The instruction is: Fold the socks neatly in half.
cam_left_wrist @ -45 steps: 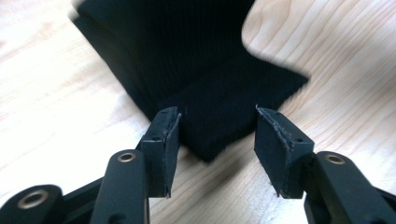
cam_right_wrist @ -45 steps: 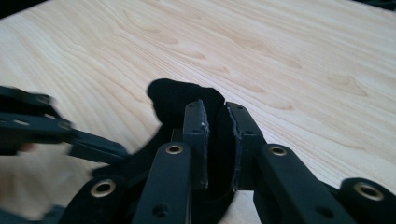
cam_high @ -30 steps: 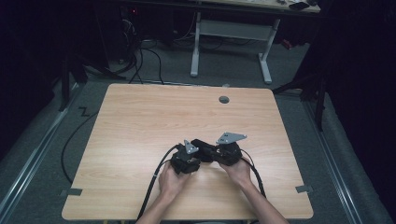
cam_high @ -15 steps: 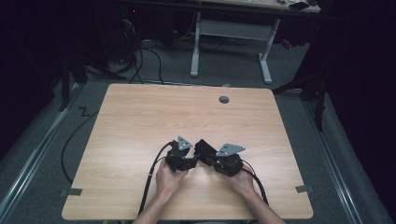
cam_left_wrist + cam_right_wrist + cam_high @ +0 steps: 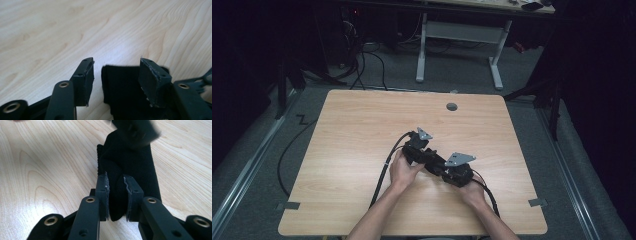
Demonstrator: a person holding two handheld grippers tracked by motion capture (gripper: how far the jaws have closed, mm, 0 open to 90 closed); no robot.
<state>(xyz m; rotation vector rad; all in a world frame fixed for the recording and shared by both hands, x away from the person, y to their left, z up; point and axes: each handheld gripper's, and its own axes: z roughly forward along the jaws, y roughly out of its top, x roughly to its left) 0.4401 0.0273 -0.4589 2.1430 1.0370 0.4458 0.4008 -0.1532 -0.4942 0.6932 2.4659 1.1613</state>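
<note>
A black cloth strip [image 5: 130, 162] lies on the wooden table [image 5: 362, 130]. My right gripper [image 5: 115, 178] is shut on a fold of it, the pads pinching the fabric. My left gripper [image 5: 117, 62] stands open over the cloth's [image 5: 120, 90] other end; its jaws have just been opening. The fabric sits between the pads with a clear gap on the left side. In the high view both grippers meet nose to nose near the table's front middle, the left gripper [image 5: 428, 156] up-left and the right gripper [image 5: 439, 165] down-right.
A round cable hole [image 5: 452, 106] sits near the table's far edge. Black cables [image 5: 382, 175] trail from the grippers over the front edge. Grey tape tabs [image 5: 288, 205] mark the front corners. A white desk frame [image 5: 457, 35] stands beyond the table.
The left hand and its gripper have moved away from the person, toward the table's middle, and risen a little. The right gripper has stayed almost where it was.
</note>
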